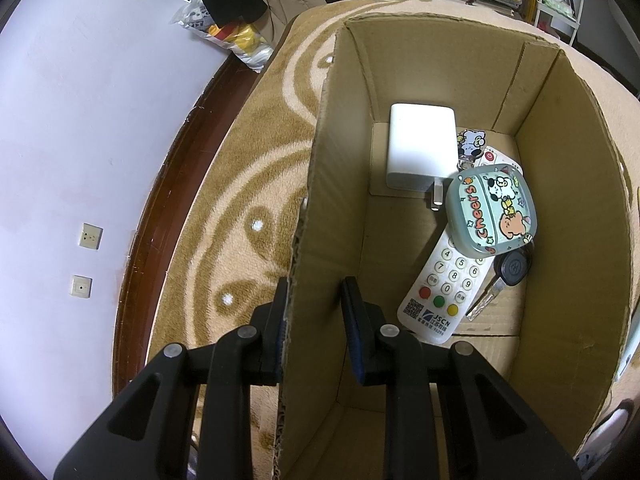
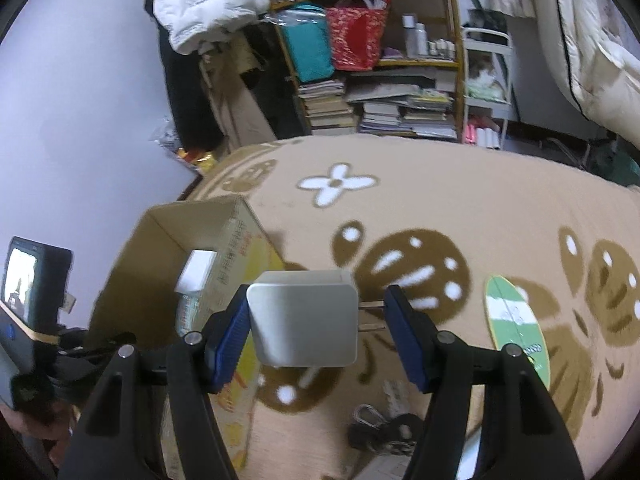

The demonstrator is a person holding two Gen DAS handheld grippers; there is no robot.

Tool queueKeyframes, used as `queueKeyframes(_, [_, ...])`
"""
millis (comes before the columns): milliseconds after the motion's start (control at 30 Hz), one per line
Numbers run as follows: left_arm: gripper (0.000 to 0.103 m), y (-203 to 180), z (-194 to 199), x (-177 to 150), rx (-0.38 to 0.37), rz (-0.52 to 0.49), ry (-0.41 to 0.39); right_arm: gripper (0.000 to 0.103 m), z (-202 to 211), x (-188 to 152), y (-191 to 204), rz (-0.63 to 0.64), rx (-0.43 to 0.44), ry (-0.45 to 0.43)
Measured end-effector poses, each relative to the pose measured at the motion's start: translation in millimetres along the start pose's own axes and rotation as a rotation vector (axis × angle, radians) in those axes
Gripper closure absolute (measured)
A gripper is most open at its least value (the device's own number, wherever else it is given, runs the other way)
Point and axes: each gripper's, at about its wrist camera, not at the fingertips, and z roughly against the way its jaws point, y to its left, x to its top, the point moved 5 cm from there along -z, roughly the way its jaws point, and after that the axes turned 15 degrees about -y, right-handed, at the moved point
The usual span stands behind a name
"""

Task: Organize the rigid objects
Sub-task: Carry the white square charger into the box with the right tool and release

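While the left gripper (image 1: 314,312) straddles the near wall of the cardboard box (image 1: 448,76), 1 pad outside and 1 inside with a gap left on the inner side, the wall is not seen to be pinched. Inside the box 5 things can be counted: 1 white charger (image 1: 420,146) at the far end, 1 white remote control (image 1: 444,284) lying lengthwise, 1 cartoon-printed case marked "cheers" (image 1: 492,210) resting on the remote, 1 small cartoon charm (image 1: 471,145) beside the charger, and 1 black-headed car key (image 1: 505,276) at the right wall.

In the right wrist view, a 2nd white charger (image 2: 302,322) is clamped by the right gripper (image 2: 316,328), its left pad against the body and its right pad at the 2 prongs, above the carpet just right of the box. On the carpet 1 green-and-white oval item (image 2: 516,326) and 1 dark key bunch (image 2: 384,428) are seen apart from each other.

The floor is covered by a tan carpet (image 2: 460,208) with brown and white patterns. Lilac walls, a dark wooden skirting (image 1: 168,200), 2 wall sockets (image 1: 90,236) and a crowded bookshelf (image 2: 380,60) are visible.
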Motion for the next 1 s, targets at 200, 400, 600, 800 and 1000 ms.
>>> queueKeyframes(200, [0.079, 0.1, 0.1, 0.0, 0.000, 0.000, 0.000, 0.033, 1.4, 16.2, 28.3, 0.031, 0.066, -0.033])
queueKeyframes(400, [0.079, 0.5, 0.5, 0.3, -0.003, 0.003, 0.002, 0.033, -0.7, 27.6, 46.0, 0.031, 0.120, -0.046])
queueKeyframes(600, [0.079, 0.6, 0.0, 0.6, -0.005, 0.005, 0.004, 0.033, -5.6, 29.1, 56.3, 0.031, 0.148, -0.041])
queueKeyframes(800, [0.079, 1.5, -1.6, 0.9, -0.008, 0.009, 0.006, 0.033, -12.7, 23.4, 66.6, 0.029, 0.179, -0.020])
queueKeyframes(1000, [0.079, 2.2, -1.9, 0.5, -0.011, 0.012, 0.005, 0.033, -20.1, 12.3, 72.6, 0.022, 0.199, 0.007])
